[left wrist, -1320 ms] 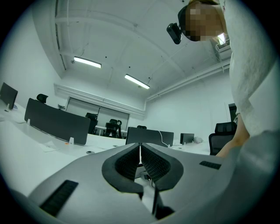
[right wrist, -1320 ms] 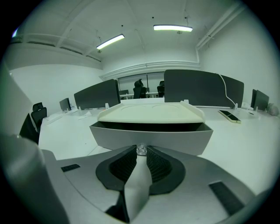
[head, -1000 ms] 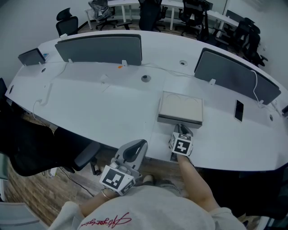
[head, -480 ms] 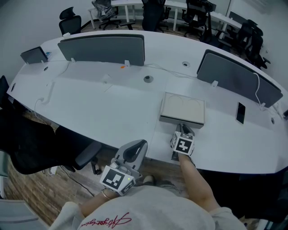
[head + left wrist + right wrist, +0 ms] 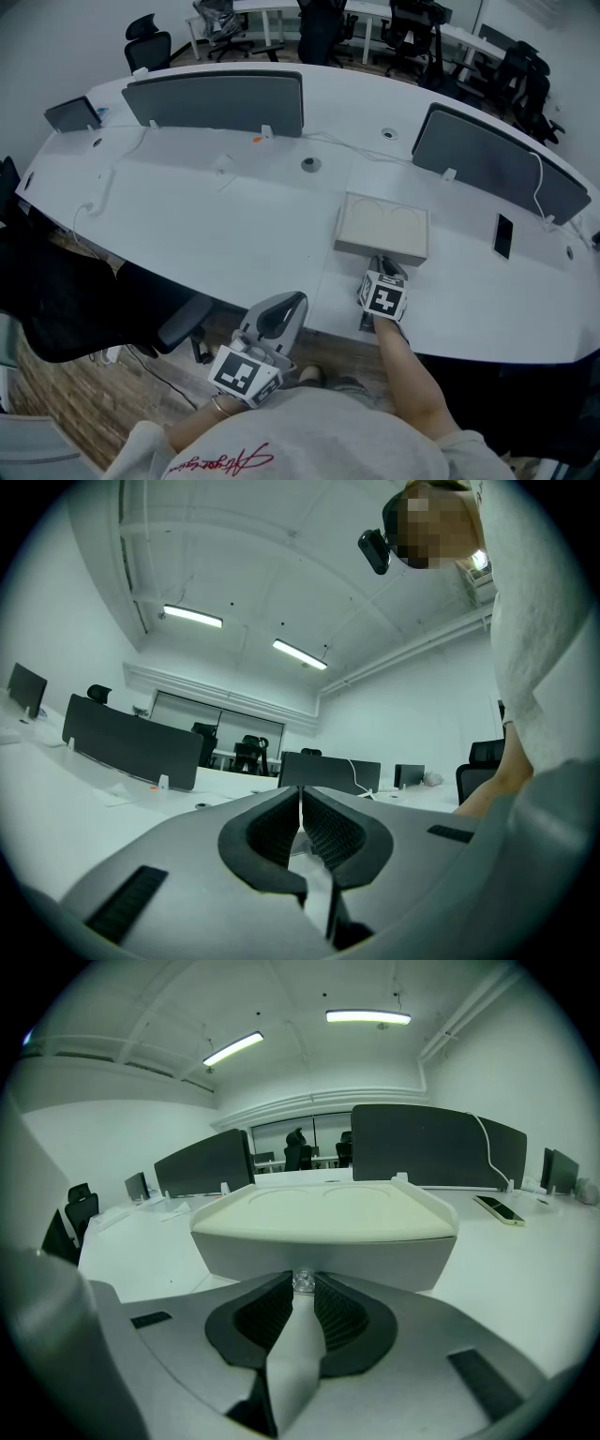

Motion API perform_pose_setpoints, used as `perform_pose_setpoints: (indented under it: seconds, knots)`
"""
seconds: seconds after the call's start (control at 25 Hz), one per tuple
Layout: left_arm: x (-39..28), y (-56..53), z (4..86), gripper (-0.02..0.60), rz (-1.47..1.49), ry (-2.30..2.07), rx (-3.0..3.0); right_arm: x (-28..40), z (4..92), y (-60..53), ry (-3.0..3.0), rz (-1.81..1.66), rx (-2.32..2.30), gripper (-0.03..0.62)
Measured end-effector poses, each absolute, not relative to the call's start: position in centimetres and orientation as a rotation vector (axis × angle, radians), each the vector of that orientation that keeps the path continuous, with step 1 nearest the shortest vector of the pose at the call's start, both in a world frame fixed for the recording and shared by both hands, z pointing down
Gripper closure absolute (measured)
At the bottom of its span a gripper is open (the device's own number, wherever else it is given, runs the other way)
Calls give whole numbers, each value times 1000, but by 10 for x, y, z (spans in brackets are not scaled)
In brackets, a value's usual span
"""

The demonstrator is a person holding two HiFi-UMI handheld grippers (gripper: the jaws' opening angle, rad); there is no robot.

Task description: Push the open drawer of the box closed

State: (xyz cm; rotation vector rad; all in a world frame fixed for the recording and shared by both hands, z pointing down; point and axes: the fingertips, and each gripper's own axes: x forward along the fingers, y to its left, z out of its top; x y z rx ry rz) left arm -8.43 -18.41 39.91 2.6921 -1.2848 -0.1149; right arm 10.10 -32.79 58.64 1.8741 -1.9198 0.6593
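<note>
Drawer front [image 5: 375,1258] looks flush with box [image 5: 382,225], so task near done; right gripper [image 5: 387,267] fingers clamp drawer knob [image 5: 302,1282]; left gripper [image 5: 281,312] fingers together, empty.

"What was on the curved white desk [image 5: 216,225] then?"

"Two grey divider panels, one at the far left [image 5: 216,101] and one at the far right [image 5: 497,159]. A dark phone [image 5: 502,236] lay flat near the right panel, with a white cable [image 5: 537,187] running down that panel beside it. A round grommet [image 5: 310,165] sat between the panels, and a small screen [image 5: 70,114] stood at the left end."

"And around the desk?"

"A black office chair [image 5: 75,314] was pushed in at the near left, over a wooden floor [image 5: 56,398]. More black chairs [image 5: 408,28] stood by the tables behind. Strip lights [image 5: 367,1017] were lit on the ceiling."
</note>
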Motion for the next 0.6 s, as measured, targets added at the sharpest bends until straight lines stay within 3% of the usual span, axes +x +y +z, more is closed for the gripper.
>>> perform_pose_setpoints:
  seconds: [0.6]
  knots:
    - [-88,-184,398,561,-125,-1310,2680,102,587,-331,-1935,687,1853,513]
